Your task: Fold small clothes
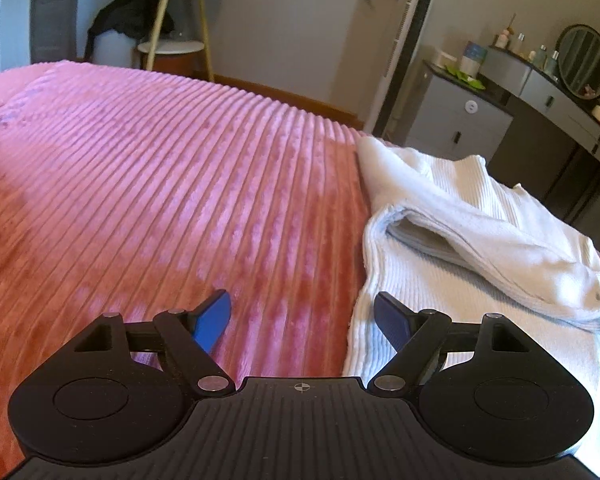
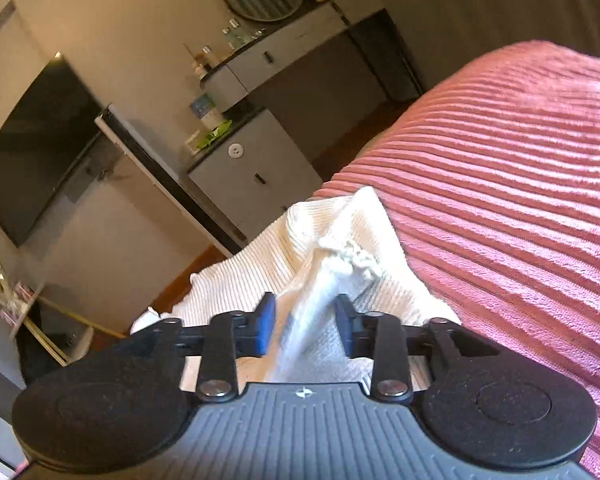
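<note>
Pink ribbed bedspread (image 1: 160, 184) covers the bed, and the white knitted garment (image 1: 460, 216) lies along its right edge, one sleeve already laid across the body. The left gripper (image 1: 302, 320) hovers spread wide and empty over its near left hem, while the right gripper (image 2: 305, 326) has a fold of cloth between its fingers, though its jaws look only partly closed. Judging by this, a fold is under way; next, the right should carry its fold across while the left pins or takes the hem.

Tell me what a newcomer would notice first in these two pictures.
First, the pink ribbed bedspread that fills most of both views. Next, the white ribbed knit garment lying on it at its right edge. The right claw grips a fold of it; the left claw is open over the garment's edge.
</note>
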{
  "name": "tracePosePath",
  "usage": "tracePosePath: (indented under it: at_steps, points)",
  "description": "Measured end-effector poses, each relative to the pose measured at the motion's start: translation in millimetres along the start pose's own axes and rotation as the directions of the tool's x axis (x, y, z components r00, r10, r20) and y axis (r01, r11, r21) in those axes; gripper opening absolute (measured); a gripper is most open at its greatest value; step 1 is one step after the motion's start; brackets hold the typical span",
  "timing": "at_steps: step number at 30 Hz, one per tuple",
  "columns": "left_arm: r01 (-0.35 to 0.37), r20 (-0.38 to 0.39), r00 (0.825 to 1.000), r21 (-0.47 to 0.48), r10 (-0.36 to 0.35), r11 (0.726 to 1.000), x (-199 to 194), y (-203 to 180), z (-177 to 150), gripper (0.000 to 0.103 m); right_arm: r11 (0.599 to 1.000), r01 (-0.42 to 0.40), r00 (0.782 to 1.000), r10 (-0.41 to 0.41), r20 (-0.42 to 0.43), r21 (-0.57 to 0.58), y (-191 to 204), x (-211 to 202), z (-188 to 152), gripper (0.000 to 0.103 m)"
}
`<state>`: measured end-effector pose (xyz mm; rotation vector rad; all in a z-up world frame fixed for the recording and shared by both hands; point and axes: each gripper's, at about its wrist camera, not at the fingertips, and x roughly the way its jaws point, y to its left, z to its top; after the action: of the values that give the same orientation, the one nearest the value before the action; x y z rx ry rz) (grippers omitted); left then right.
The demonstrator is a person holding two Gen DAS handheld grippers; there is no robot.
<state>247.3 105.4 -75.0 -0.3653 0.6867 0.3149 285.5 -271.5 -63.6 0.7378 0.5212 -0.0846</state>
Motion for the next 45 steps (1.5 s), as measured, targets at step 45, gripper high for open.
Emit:
tracePosePath:
  at_steps: [45]
  points:
    - [0.146,0.059,0.988,-0.027,-0.144,0.989,-2.5,2.0,-3.2,0.090,0.636,-0.280,0.953,0.096,-0.287,-0.719,175.3,74.1,-123.6,0.025]
